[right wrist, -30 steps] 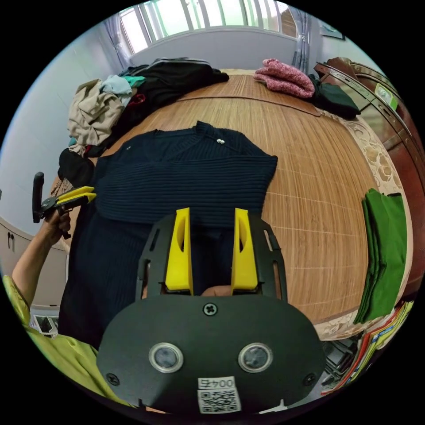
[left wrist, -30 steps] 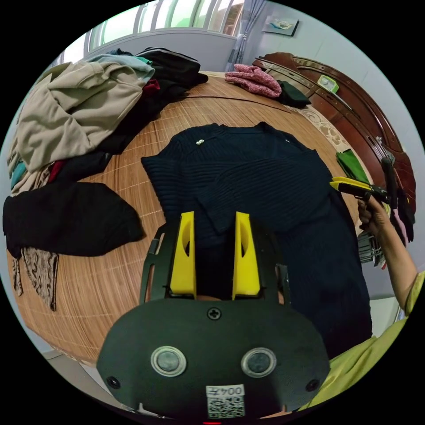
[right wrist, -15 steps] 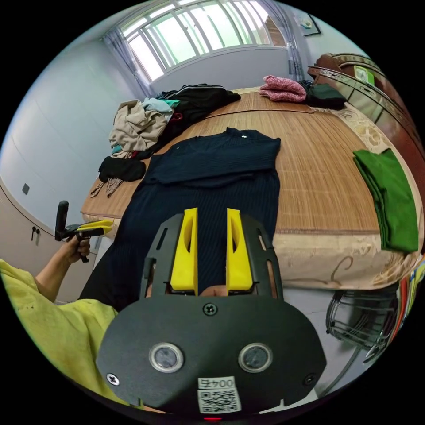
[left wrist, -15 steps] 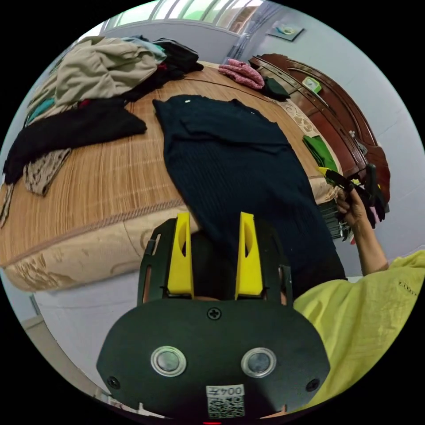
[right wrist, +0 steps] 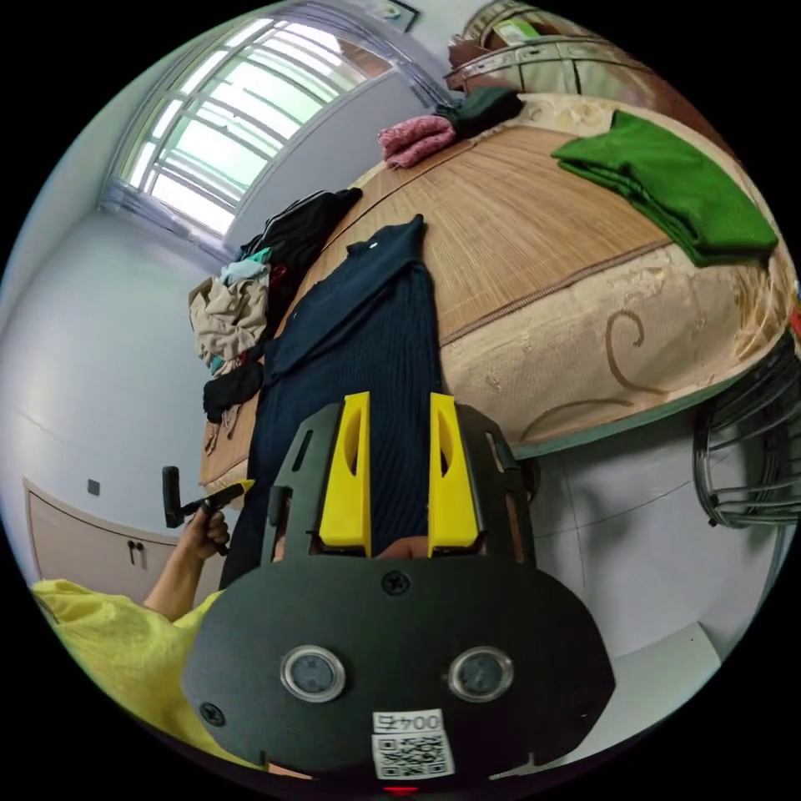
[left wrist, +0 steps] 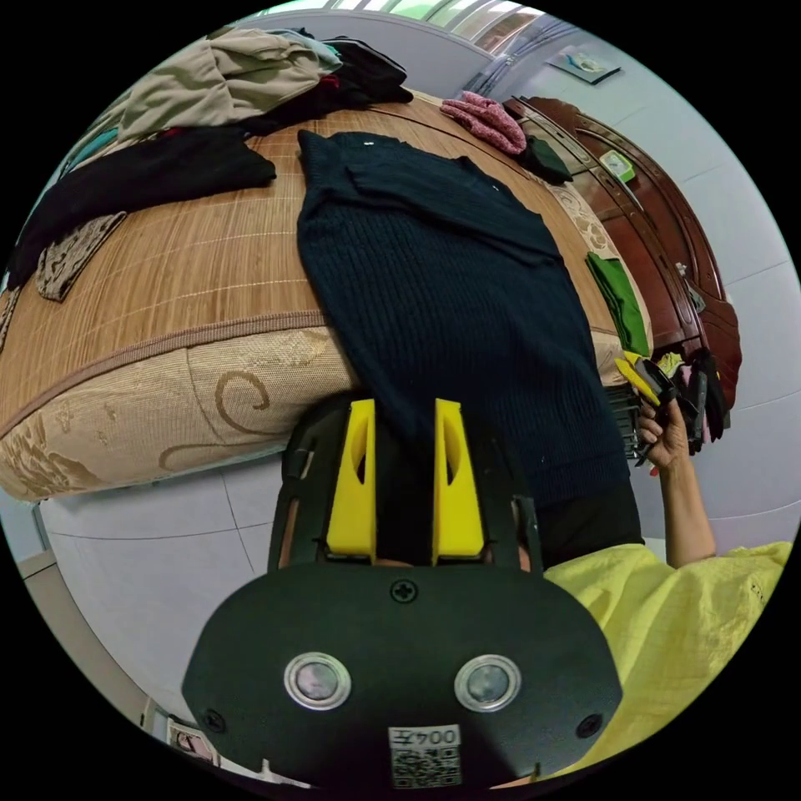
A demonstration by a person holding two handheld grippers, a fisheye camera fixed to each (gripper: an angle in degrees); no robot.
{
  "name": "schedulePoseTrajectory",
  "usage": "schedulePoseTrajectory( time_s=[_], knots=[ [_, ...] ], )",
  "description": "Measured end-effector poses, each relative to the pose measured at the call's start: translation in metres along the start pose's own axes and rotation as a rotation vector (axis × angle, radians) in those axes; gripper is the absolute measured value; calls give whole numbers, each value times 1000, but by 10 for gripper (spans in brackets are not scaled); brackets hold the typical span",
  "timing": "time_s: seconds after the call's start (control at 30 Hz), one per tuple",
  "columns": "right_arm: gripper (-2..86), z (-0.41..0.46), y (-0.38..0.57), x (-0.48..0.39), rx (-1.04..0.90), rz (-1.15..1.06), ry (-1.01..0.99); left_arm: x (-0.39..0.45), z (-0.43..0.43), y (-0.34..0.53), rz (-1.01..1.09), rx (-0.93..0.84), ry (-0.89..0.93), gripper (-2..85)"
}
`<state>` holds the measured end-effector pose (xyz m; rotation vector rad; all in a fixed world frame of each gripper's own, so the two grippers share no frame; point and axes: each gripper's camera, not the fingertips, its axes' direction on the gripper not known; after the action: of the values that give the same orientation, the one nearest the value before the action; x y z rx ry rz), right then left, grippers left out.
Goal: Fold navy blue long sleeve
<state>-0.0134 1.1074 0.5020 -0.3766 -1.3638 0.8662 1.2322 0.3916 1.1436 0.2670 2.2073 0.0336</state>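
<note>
At lower centre, our left hand-held gripper and right hand-held gripper each clench the hem of the navy blue long sleeve, which runs up from the jaws over the bed edge toward the clothes pile at upper left.

I see the navy blue long sleeve, a dark ribbed knit, lying flat and lengthwise on the bed. Its sleeves are folded across the chest at the far end, and its near hem hangs over the bed's edge.
</note>
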Motion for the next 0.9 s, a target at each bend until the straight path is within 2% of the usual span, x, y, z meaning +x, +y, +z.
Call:
schedulePoseTrajectory(
  time_s=[0.2,0.37,0.57,0.77,0.9],
  knots=[
    [112,11,0,59,-105,86,-32,-30,24,16,-70,11,86,40],
    [40,15,5,92,-166,106,-117,-46,50,26,-81,-16,149,30],
    [17,-12,6,116,-114,84,-199,-65,66,37,-88,0,239,21],
    [14,-37,6,140,-125,59,-165,-95,39,56,-113,98,342,19],
    [14,-31,14,167,-178,88,-111,-128,57,69,-160,58,354,19]
  ],
)
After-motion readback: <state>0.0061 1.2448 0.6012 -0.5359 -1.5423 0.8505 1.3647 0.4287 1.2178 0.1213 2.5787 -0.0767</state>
